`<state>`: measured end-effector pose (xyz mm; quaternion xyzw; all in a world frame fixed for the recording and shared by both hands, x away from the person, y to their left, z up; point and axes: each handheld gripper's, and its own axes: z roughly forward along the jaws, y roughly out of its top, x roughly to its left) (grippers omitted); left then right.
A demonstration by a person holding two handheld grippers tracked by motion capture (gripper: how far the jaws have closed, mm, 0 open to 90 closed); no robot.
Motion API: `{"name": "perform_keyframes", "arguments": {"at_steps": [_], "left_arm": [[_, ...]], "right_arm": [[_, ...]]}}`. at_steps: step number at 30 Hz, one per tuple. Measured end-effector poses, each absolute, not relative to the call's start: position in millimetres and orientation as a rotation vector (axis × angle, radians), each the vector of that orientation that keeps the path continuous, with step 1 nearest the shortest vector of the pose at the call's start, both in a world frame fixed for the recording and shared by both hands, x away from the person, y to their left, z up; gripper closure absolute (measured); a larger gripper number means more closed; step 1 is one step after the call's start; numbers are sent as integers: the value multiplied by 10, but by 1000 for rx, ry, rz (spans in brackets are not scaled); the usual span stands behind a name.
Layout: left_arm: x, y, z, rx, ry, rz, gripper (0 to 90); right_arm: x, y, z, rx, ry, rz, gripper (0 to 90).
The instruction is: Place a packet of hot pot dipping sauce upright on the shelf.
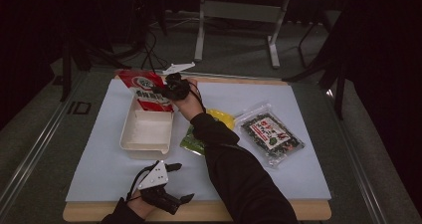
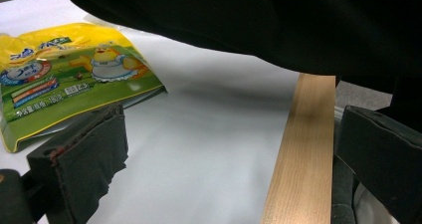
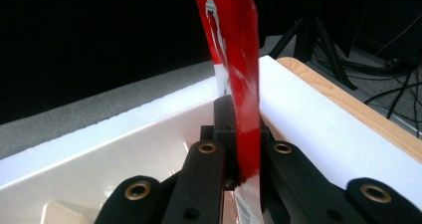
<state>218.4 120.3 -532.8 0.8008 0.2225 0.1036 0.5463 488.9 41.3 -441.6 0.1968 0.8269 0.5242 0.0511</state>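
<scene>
The red packet [image 1: 148, 90] is clamped by its edge between the jaws of the right tool [image 1: 171, 88] and is held partly over the far end of the white tray [image 1: 144, 145], judged so that it can be lowered flat inside rather than dropped. The right forearm is stretched diagonally across the bench [image 1: 298, 210], passing above the yellow-green packet [image 1: 191, 140], with the seaweed packet [image 1: 268, 133] left lying well to its right. The left tool [image 1: 171, 183] is kept idle at the near edge of the bench, its jaws standing apart with nothing between them.
</scene>
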Motion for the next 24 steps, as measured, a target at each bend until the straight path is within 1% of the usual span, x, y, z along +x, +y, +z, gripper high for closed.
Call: {"name": "perform_keyframes", "arguments": {"at_steps": [11,13,15,17,19,21,24], "left_arm": [[2187,1193,-5337,1902,524,238,13],[2187,1195,-5335,1901,524,240,12],[2187,1199,-5336,1899,524,240,12],[2197,1198,-5341,1900,528,233,13],[2202,1189,-5343,1901,529,233,12],[2200,1182,-5340,1900,524,238,12],[2199,1181,-5344,1903,523,236,12]], "right_arm": [[4873,380,-4463,645,2518,1613,900],[4864,375,-4551,654,2534,1543,900],[4882,309,-4622,690,2534,1600,898],[4895,262,-4643,703,2529,1585,895],[4886,246,-4647,700,2532,1561,879],[4869,224,-4621,681,2532,1550,807],[4859,157,-4535,686,2517,1574,796]]}}
